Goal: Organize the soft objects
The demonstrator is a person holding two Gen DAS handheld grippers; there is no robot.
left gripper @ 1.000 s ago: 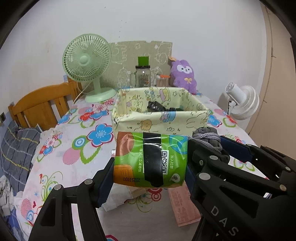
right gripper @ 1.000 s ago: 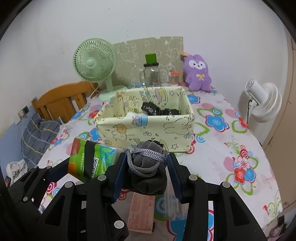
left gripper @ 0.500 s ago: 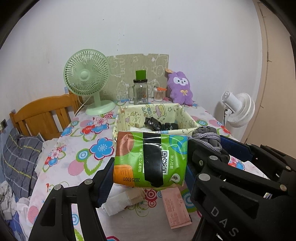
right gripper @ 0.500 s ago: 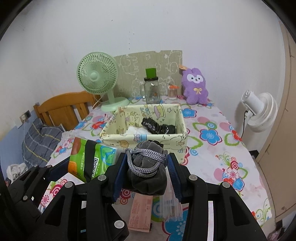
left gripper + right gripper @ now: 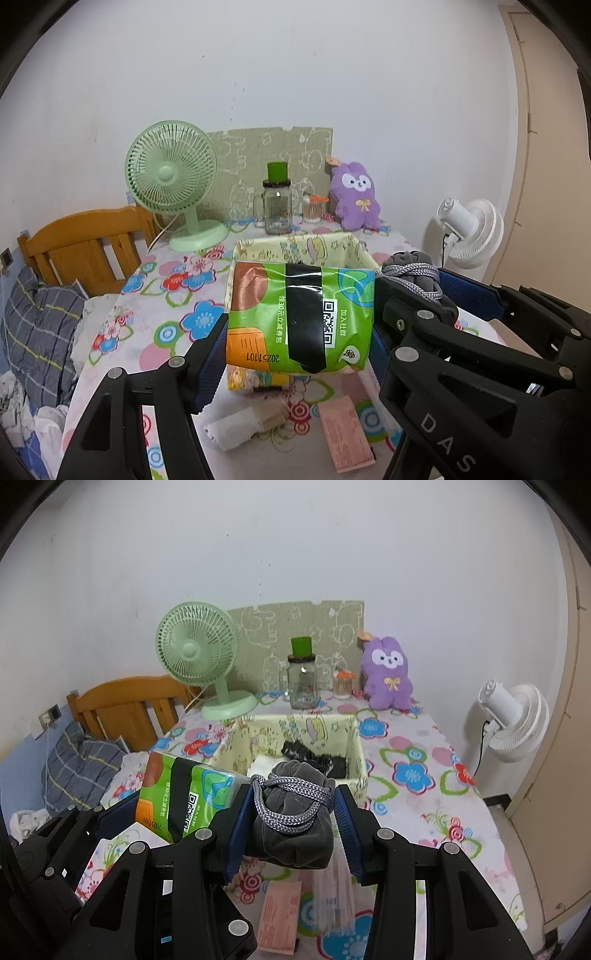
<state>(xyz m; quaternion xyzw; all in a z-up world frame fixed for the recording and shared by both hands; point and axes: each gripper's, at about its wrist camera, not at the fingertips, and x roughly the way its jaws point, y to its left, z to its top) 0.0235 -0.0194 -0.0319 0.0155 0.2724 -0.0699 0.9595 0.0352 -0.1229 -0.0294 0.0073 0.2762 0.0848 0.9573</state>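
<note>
Two soft items are in hand and neither is stowed yet. The left gripper point(image 5: 297, 339) has its jaws set wide and pressed on the sides of a green tissue pack point(image 5: 301, 317), carried clear of the table. The right gripper point(image 5: 291, 821) has its jaws drawn in partway, clamping a grey drawstring pouch point(image 5: 293, 819), also held in the air. Both sit just short of the near wall of the fabric bin point(image 5: 360, 755), side by side.

Done, judging by the contents: a black bundle point(image 5: 314, 755) and something white point(image 5: 264, 764) already lie inside the bin. Left: both carried items, and on the tablecloth point(image 5: 410, 775) a white roll point(image 5: 240, 428), a pink paper slip point(image 5: 345, 432) and a clear packet point(image 5: 332, 893), if these count.

Surroundings: a green fan point(image 5: 197, 655), glass jar point(image 5: 303, 686) and purple plush toy point(image 5: 388, 674) stand beyond the bin, well apart from the route. A white fan point(image 5: 511, 718) stands off the table's right edge. The near wall of the bin is the only obstruction; both loads appear to need to pass over it.
</note>
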